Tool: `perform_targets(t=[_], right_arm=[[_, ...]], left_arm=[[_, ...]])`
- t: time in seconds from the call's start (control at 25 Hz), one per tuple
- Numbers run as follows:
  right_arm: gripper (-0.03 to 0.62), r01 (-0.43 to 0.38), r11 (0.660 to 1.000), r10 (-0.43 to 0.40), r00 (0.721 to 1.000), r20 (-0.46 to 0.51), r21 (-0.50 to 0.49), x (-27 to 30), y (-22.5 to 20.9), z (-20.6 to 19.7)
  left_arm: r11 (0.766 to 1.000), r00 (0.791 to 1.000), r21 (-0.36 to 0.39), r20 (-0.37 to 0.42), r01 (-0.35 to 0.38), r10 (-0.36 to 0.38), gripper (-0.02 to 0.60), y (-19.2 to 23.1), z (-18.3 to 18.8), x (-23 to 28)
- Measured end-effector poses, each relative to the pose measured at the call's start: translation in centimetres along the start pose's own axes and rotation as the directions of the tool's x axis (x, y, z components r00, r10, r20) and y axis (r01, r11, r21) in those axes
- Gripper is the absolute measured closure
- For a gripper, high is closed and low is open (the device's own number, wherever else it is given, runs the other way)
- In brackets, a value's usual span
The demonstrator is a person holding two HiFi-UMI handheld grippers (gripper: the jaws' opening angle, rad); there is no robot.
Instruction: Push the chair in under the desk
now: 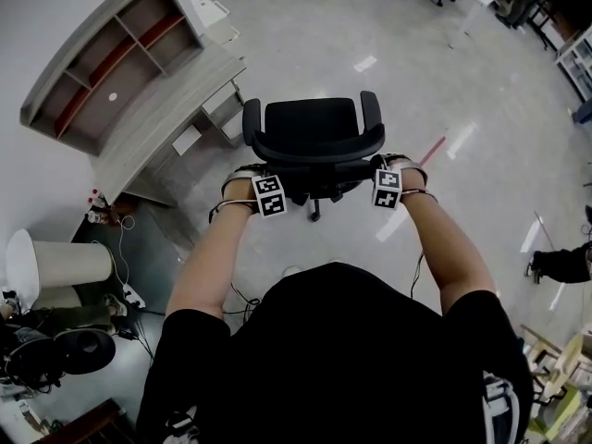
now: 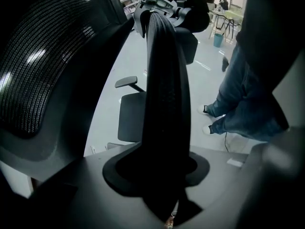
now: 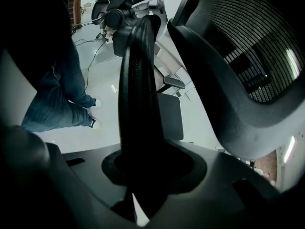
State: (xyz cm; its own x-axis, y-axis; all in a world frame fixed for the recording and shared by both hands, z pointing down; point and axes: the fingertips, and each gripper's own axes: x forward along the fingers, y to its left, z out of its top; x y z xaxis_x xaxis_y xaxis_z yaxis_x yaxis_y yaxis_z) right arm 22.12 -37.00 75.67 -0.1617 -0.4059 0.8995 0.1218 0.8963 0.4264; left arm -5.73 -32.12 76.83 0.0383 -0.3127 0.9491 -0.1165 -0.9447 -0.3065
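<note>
With the chair [image 1: 313, 132] standing on the floor beside the bench [image 1: 157, 118], not yet under it, the grip looks set: left tool [image 1: 250, 172] and right tool [image 1: 396, 163] each clamp its top edge. Next, I judge, comes a push steered left toward the bench's opening.

Chair base [image 1: 315, 214] mostly beneath seat [image 1: 310, 123]

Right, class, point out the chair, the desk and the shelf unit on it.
chair [image 1: 310, 123], head view, on its seat.
desk [image 1: 166, 114], head view, on its bare top.
shelf unit [image 1: 129, 81], head view, inside its lower compartment.
</note>
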Motion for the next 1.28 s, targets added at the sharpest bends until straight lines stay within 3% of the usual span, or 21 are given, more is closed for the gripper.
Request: perform_targets(t=[0.68, 1.28], right_arm=[[0.473, -0.003, 0.994, 0.009, 0.999, 0.053, -0.106, -1.0, 3.5, 7.2], [0.470, -0.005, 0.966, 0.037, 0.992, 0.121, -0.257, -0.6, 3.4, 13.8]], left_arm=[[0.995, 1.000, -0.101, -0.029, -0.008, 0.005, 0.440, -6.7, -6.4, -2.8], [0.964, 0.996, -0.264, -0.086, -0.035, 0.013, 0.449, -11.6, -11.6, -5.0]])
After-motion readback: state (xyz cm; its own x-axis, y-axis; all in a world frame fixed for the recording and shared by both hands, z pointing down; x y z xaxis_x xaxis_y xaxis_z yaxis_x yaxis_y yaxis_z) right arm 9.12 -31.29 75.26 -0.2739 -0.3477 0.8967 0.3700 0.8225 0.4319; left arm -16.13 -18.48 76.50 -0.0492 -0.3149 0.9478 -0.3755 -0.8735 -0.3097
